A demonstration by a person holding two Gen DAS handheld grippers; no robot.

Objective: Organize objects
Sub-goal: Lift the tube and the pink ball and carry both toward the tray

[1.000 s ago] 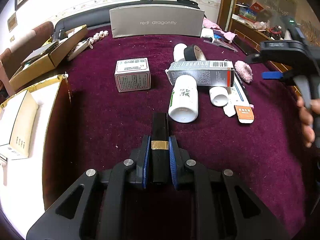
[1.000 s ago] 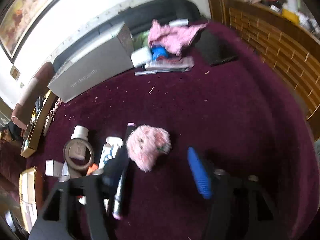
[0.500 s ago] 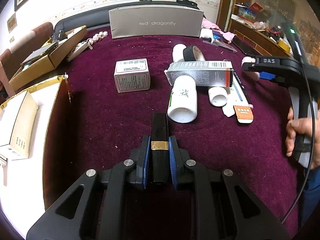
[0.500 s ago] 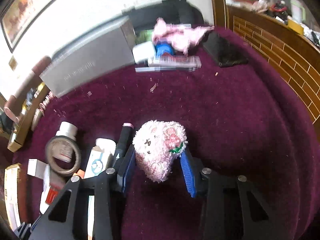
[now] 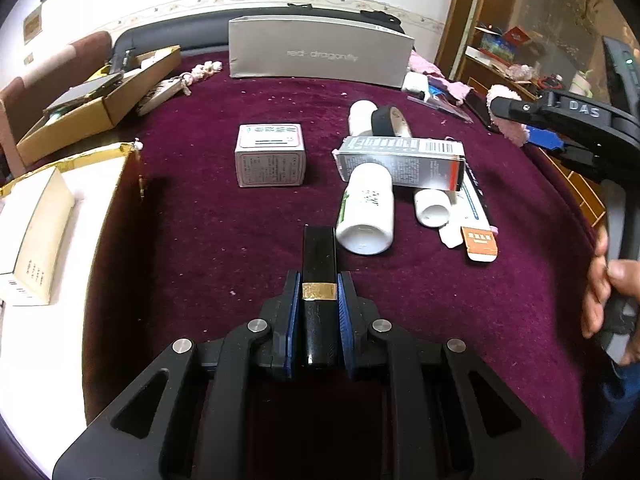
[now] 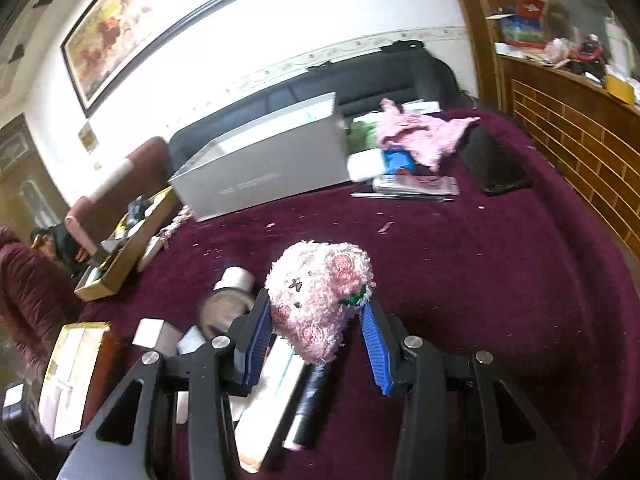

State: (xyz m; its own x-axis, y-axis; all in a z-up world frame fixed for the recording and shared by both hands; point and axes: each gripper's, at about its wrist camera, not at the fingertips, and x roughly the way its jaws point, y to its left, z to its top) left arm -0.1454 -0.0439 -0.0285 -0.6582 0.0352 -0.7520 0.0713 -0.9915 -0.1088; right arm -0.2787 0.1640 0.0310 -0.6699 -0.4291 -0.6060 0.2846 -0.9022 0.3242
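Note:
My left gripper (image 5: 318, 296) is shut on a black lipstick tube with a gold band (image 5: 319, 280), held low over the purple cloth. My right gripper (image 6: 316, 324) is shut on a pink fluffy plush toy (image 6: 320, 296) and holds it lifted above the cloth; it also shows in the left wrist view (image 5: 506, 120) at the far right. On the cloth lie a white pill bottle (image 5: 366, 216), a grey carton (image 5: 400, 162), a small white box (image 5: 270, 156), a tape roll (image 5: 390, 120) and a white cap (image 5: 432, 208).
An open gold-edged white box (image 5: 60, 200) sits at the left. A long grey box (image 5: 320, 54) stands at the back. A cardboard box (image 5: 100, 96) lies back left. A pink cloth (image 6: 424, 132) and a black phone (image 6: 496, 168) lie back right. A wooden cabinet (image 6: 580, 132) borders the right.
My right gripper closed on the pink plush toy and lifted it off the cloth. My left gripper kept hold of the lipstick tube and barely moved.

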